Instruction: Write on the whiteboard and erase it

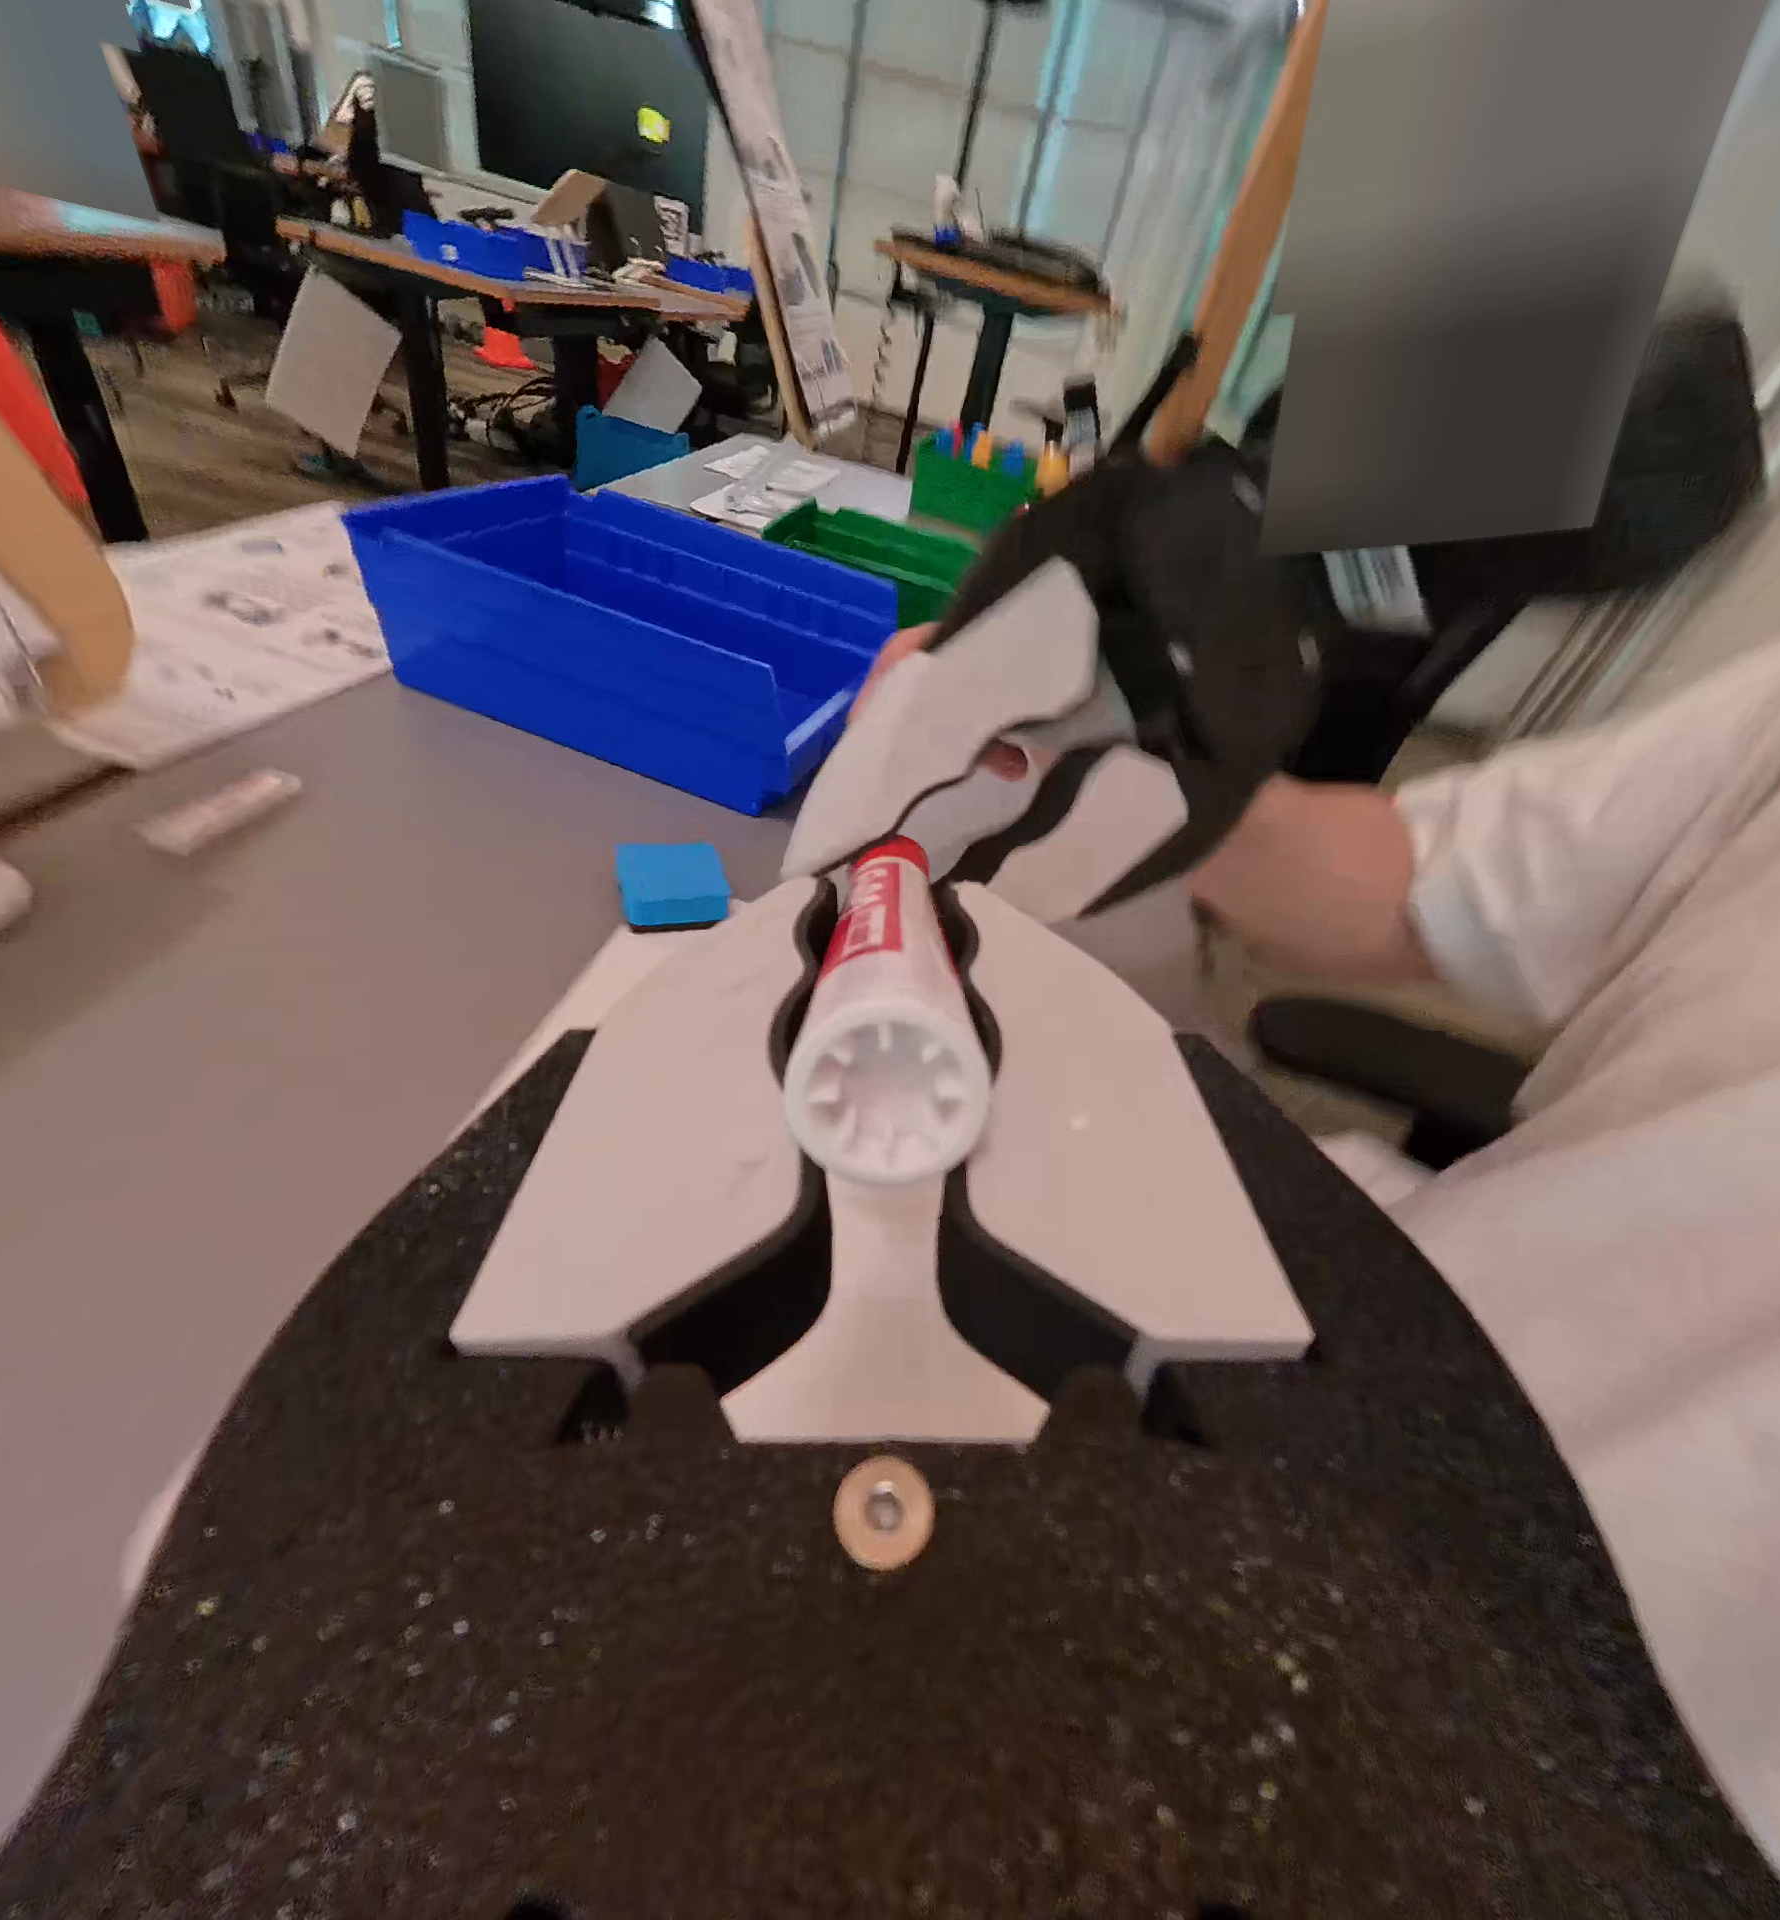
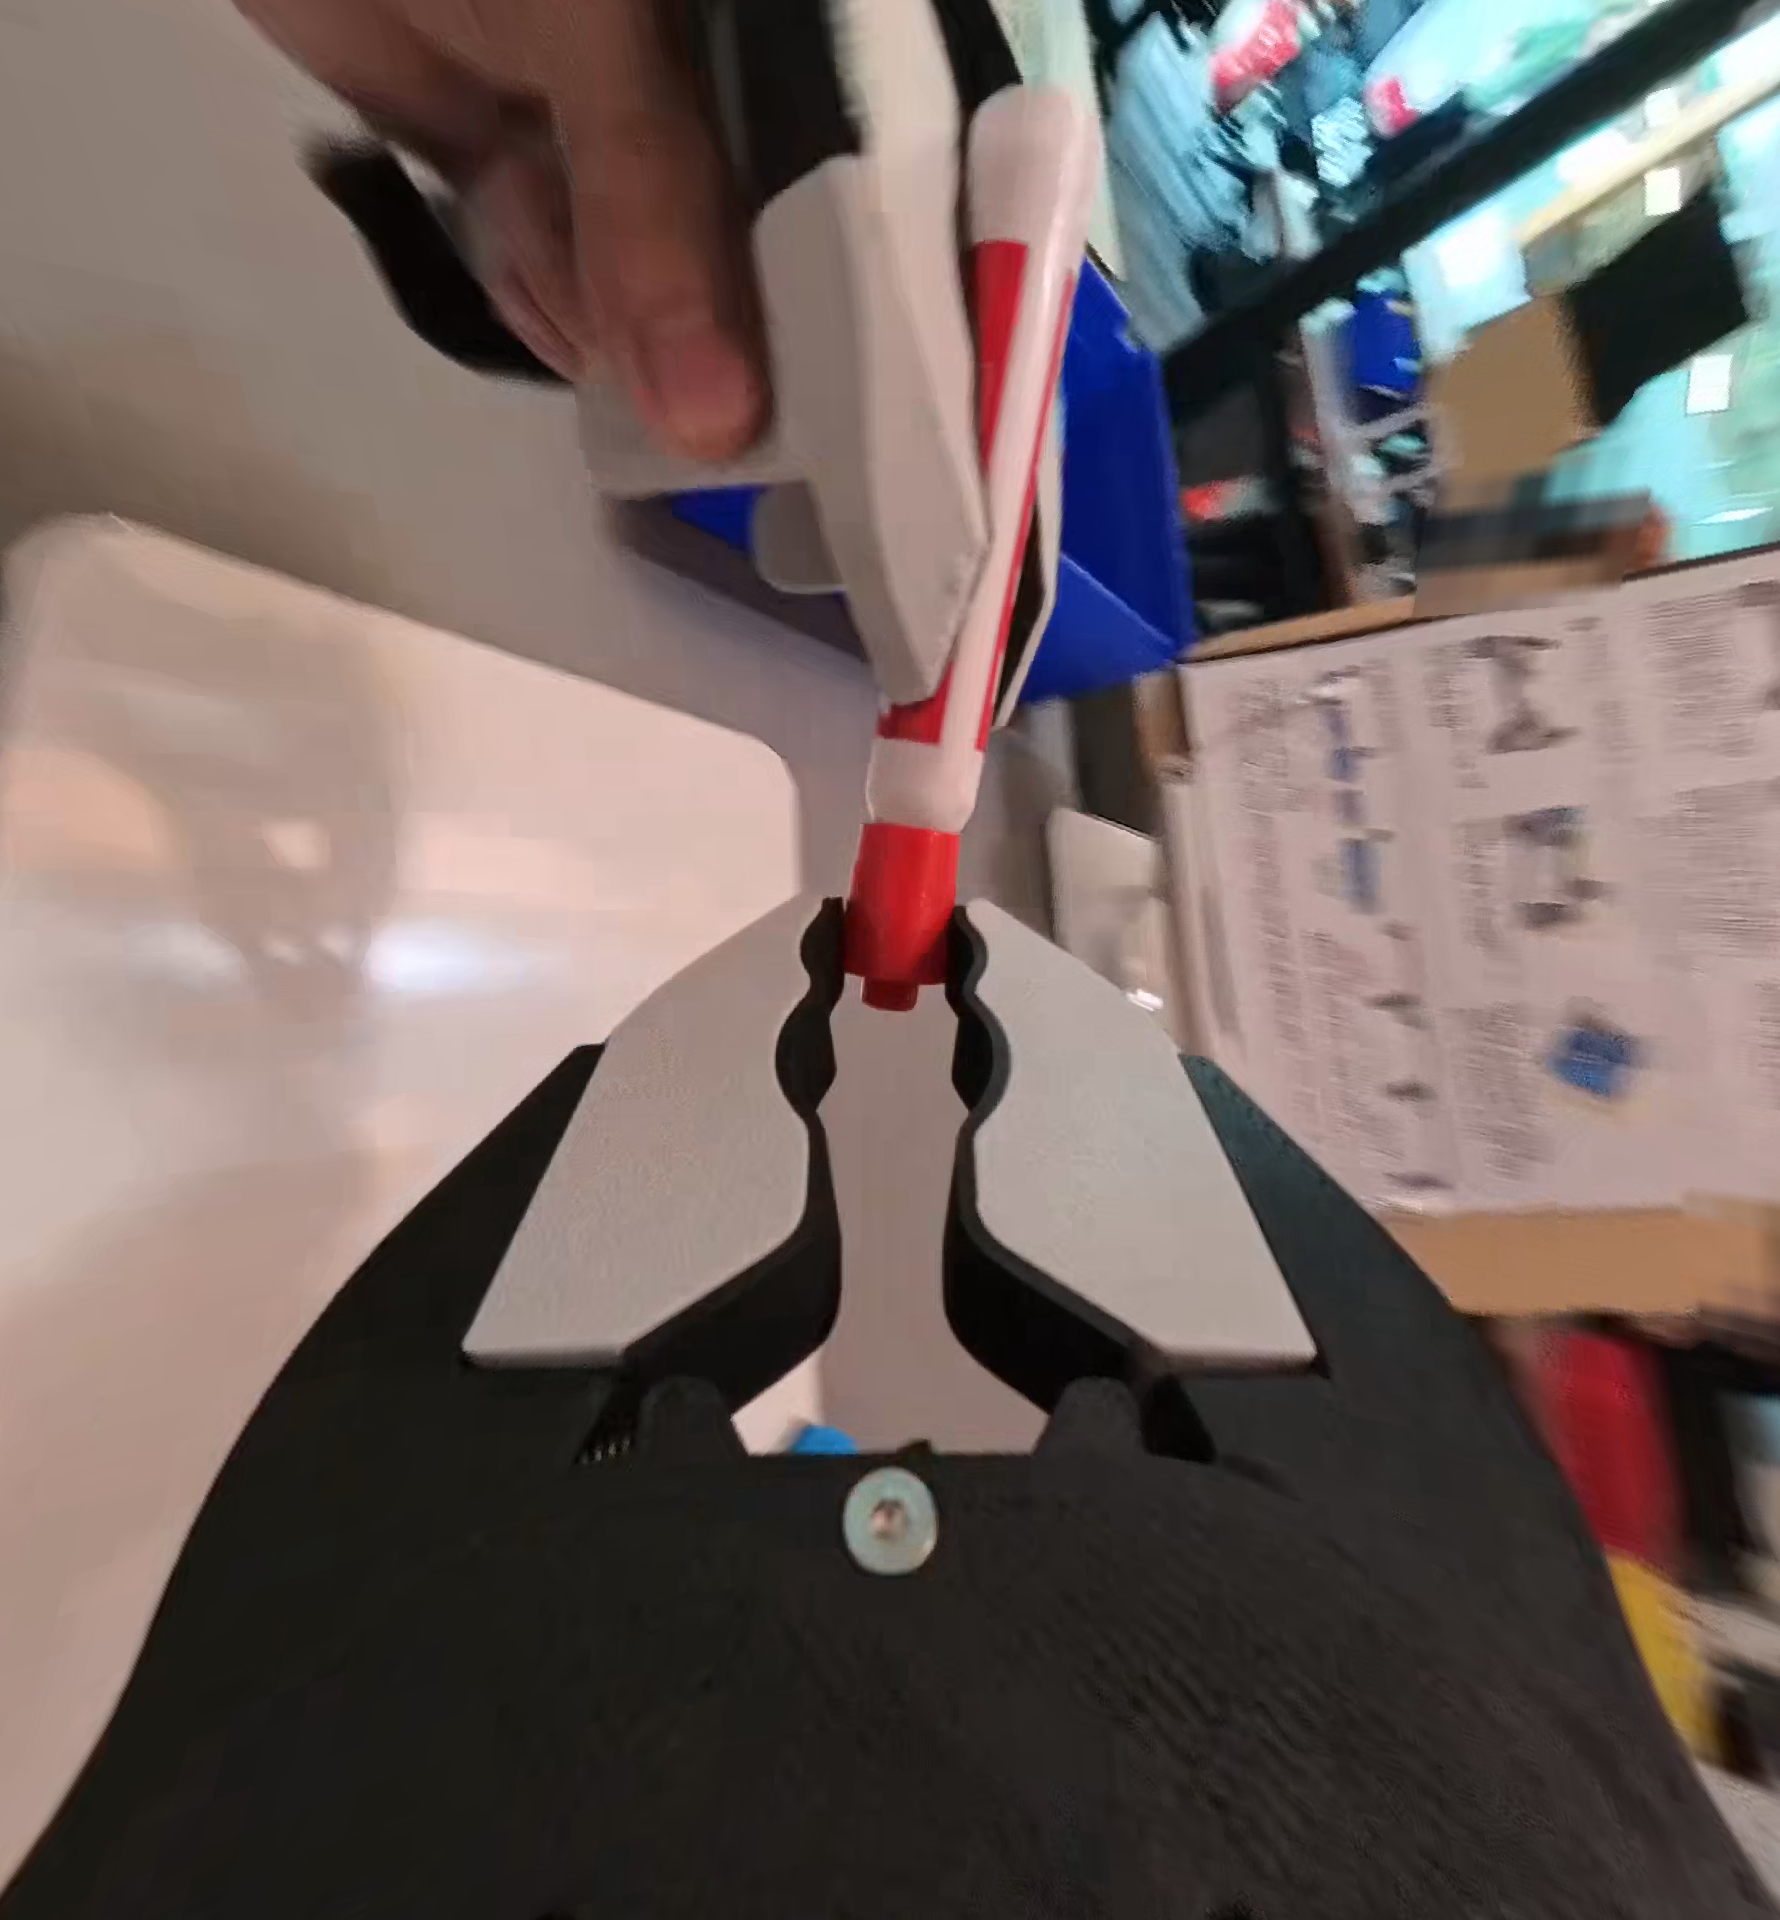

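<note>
A white marker with a red label (image 1: 881,997) lies along my left gripper (image 1: 886,894), which is shut on its barrel, blunt end toward the camera. My right gripper (image 2: 891,925) is shut on the marker's red cap (image 2: 896,904), which sits on the end of the barrel (image 2: 1011,436). The two grippers face each other tip to tip above the grey table; the right one also shows in the left wrist view (image 1: 927,862), the left one in the right wrist view (image 2: 927,675). A white whiteboard (image 2: 346,883) lies below left. A blue eraser (image 1: 673,883) lies on the table.
A large blue bin (image 1: 605,623) and green bins (image 1: 865,540) stand on the grey table (image 1: 294,987) beyond the grippers. Printed sheets (image 2: 1488,883) lie at the table's far side. A person's hand and white sleeve (image 1: 1488,883) are to the right.
</note>
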